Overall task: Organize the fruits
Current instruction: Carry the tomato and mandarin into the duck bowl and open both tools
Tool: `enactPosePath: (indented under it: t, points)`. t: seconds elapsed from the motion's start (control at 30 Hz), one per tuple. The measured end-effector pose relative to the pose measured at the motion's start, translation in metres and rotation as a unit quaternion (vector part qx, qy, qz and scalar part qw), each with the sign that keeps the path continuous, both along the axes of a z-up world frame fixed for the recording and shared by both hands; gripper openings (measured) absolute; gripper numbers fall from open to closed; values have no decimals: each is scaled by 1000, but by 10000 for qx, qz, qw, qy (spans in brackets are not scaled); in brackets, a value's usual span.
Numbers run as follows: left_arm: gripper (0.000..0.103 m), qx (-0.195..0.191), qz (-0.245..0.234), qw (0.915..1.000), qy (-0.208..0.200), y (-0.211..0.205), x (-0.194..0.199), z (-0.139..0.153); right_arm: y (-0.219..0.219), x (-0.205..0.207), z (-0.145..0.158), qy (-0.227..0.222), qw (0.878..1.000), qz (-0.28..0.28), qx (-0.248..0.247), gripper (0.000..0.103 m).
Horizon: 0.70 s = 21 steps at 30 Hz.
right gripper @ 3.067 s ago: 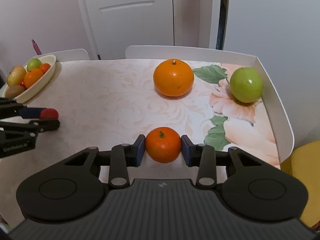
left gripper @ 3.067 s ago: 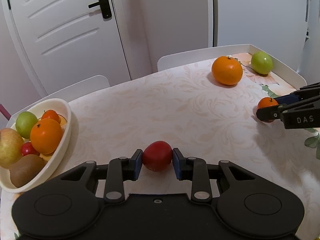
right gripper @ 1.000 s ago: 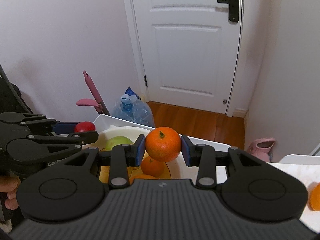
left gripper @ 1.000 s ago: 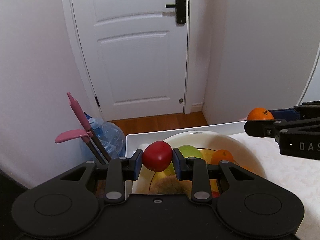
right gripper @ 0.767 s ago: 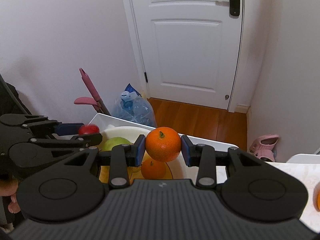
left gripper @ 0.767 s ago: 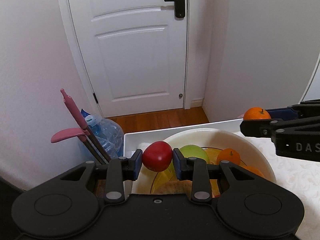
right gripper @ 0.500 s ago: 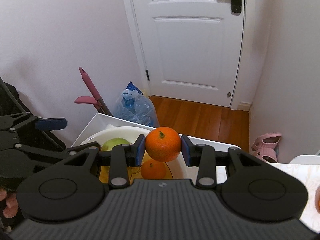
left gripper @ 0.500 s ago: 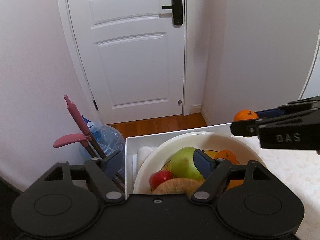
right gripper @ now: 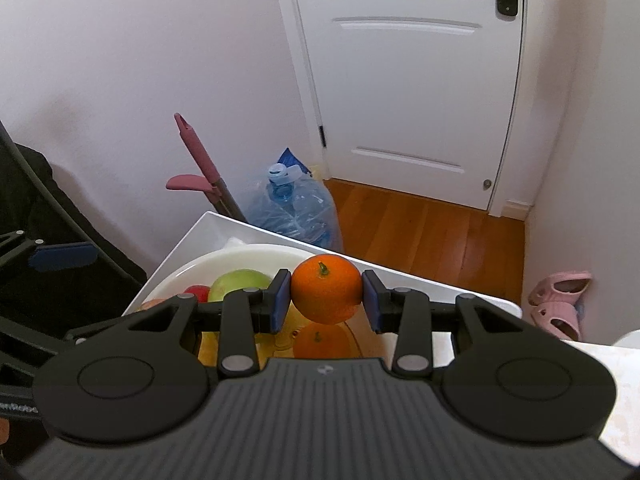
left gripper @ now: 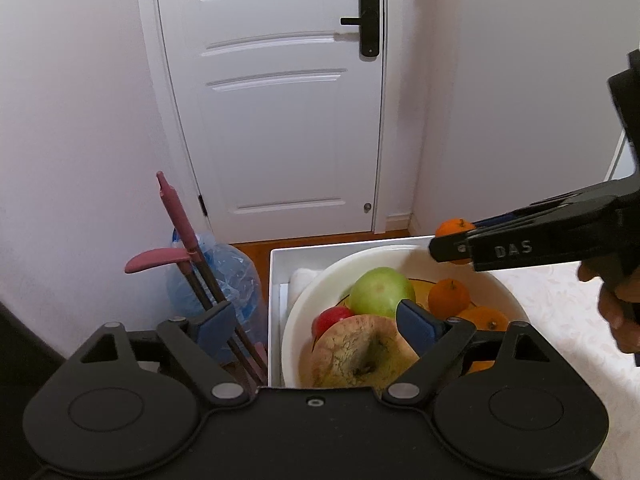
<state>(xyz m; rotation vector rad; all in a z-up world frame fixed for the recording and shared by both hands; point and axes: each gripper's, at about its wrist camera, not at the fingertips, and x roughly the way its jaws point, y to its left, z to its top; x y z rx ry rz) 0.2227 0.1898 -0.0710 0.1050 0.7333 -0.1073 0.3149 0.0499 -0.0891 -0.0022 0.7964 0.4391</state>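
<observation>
Your left tongs (left gripper: 316, 324) have just been opening and now stand wide with nothing between the pads; the small red fruit (left gripper: 331, 317) they hovered over lies in the white bowl (left gripper: 508, 296), tucked between the green apple (left gripper: 382, 291) and the mottled yellowish fruit (left gripper: 362, 354) at the near side. That drop looks finished. Your right tongs (right gripper: 326, 300) are clamped narrow on a small orange (right gripper: 326, 287), pads pressing both its flanks, and they hang over the far part of the bowl (right gripper: 244, 251), directly above another orange (right gripper: 320, 340) already resting inside. So this piece is carried but not yet released. From the left camera you can see the same held orange (left gripper: 451, 227) poking past the right tongs' tip just beyond the bowl's far rim, so it may sit closer to the edge than the right view suggests; the fisheye makes that hard to judge. The bowl already holds several fruits: the apple, the red one, the mottled one and at least two oranges (left gripper: 448, 297). What is left, as far as these views show, is letting this orange go; any fruit elsewhere on the tabletop (left gripper: 560, 320) is out of sight here.
</observation>
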Motion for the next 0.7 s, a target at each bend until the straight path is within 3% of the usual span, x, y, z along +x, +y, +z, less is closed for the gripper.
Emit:
enactPosePath:
  t: [0.2,0.23,0.37,0.7]
  points:
    - [91,-14,13,10000,-32,1,1,0,5,2,-5,26,9999,66,146,55]
    - [91,-17,9,10000,-32,1,1,0,4,2,-5,4,9998,75,191,60]
    - [91,6,-13,10000,-35,1,-3,-1,1,-4,2,-125,9995,-1,303,100]
    - [91,-32,-48,10000,-61,-2,-15,8,-12,-37,21,-300,9991,-211,198,101]
